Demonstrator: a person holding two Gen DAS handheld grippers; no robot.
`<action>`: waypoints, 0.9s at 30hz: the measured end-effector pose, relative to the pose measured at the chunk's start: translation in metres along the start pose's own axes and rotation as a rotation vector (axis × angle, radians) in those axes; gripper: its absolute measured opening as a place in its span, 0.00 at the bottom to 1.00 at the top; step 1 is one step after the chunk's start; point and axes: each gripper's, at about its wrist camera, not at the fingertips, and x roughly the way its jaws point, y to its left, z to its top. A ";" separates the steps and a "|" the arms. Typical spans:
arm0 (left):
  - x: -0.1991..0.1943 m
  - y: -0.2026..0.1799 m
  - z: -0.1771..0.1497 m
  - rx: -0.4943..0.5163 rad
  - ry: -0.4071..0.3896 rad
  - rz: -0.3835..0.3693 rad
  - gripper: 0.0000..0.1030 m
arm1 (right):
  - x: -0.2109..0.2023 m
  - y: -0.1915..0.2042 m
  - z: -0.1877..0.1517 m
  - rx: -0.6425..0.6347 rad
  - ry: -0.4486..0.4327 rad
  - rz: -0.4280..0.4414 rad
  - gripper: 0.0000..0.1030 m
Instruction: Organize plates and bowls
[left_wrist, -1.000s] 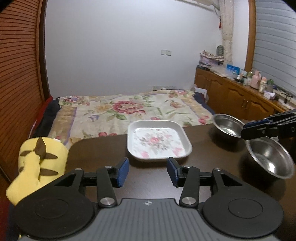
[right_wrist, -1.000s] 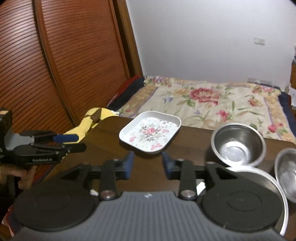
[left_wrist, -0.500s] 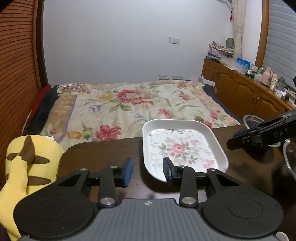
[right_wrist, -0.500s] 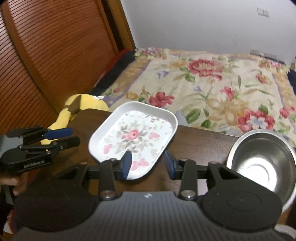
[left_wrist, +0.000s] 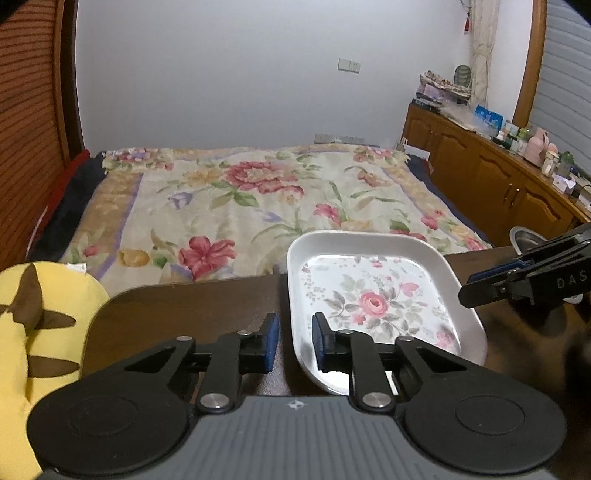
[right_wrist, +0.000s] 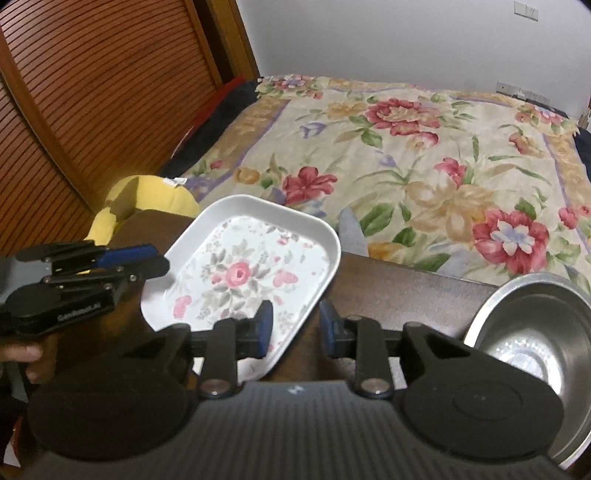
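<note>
A white rectangular tray with a pink flower print (left_wrist: 373, 295) lies near the far edge of the dark wooden table (left_wrist: 184, 306). My left gripper (left_wrist: 294, 338) straddles its left rim, one finger outside and one inside. The jaws are closing, and a thin gap still shows beside the rim. My right gripper (right_wrist: 295, 328) straddles the tray (right_wrist: 243, 273) at its right rim in the same way, also closing, pads not pressing. Each gripper shows in the other's view: the left gripper (right_wrist: 162, 260) and the right gripper (left_wrist: 467, 291). A steel bowl (right_wrist: 535, 332) stands to the right.
A yellow plush toy (left_wrist: 37, 332) leans at the table's left corner. Beyond the far edge is a bed with a floral cover (left_wrist: 258, 192). A wooden cabinet (left_wrist: 498, 173) with small items runs along the right. A hand (right_wrist: 22, 354) holds the left gripper. A steel bowl's rim (left_wrist: 524, 234) shows behind the right gripper.
Both grippers have moved forward and down to the tray, and each now has a rim between its fingers. Both pairs of jaws have narrowed.
</note>
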 end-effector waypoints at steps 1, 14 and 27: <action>0.002 0.000 -0.001 -0.001 0.006 -0.004 0.18 | 0.001 0.000 0.000 -0.004 0.006 -0.001 0.22; 0.001 -0.001 -0.008 -0.026 0.056 -0.051 0.12 | 0.012 0.008 -0.007 -0.045 0.063 -0.021 0.15; -0.048 -0.016 -0.018 -0.032 0.029 -0.063 0.13 | -0.014 0.010 -0.019 -0.038 0.026 0.033 0.15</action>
